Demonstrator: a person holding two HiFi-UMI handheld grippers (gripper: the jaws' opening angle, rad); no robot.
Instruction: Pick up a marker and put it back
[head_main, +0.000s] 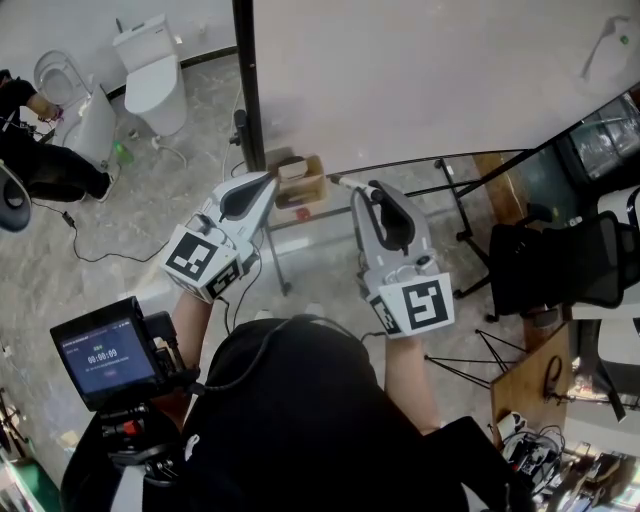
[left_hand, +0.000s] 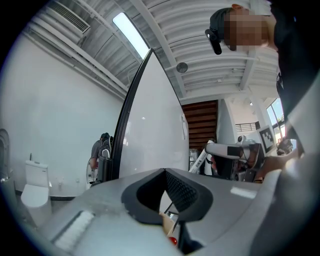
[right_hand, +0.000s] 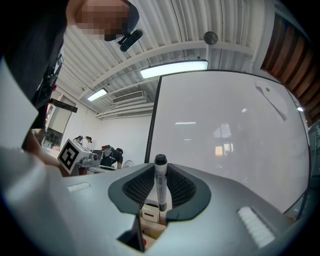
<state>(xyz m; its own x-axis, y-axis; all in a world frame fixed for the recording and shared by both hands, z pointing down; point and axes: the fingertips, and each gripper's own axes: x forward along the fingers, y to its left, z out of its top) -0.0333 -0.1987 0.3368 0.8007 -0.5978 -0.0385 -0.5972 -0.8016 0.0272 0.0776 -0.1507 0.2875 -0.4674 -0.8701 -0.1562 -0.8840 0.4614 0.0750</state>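
My right claw (right_hand: 160, 172) is closed partway onto the marker (right_hand: 160, 187). The ribbed pads press on the barrel from both sides, and the marker stands up between them with its dark cap poking past the tips. So the task's thing is in the right claw, lifted off wherever it was kept. My left claw (left_hand: 165, 175) has its tips drawn together with nothing between them. It hangs off to the left of the right claw and plays no part just now.

Just past the right claw's tips and a little below them sits an open cardboard box (head_main: 300, 182), resting on the whiteboard stand's lower frame as far as I can tell. In the right gripper view I see it under the marker, through the gap at the base of the pads. Beyond the tips rises the whiteboard (right_hand: 225, 140), blank, with its dark frame edge to the left of the marker. Farther out to the left, well apart, a toilet (head_main: 150, 65) stands on the floor. Out to the right is an office chair (head_main: 560, 265).

I judge the pick-up done and the return now in hand. I can't tell for certain where the marker belongs, but the box looks the likeliest place. The next move calls for tipping the right claw down over the box and bringing the marker low. Then I would ease the pads apart so it settles without bouncing out, and pull straight back clear of the board.
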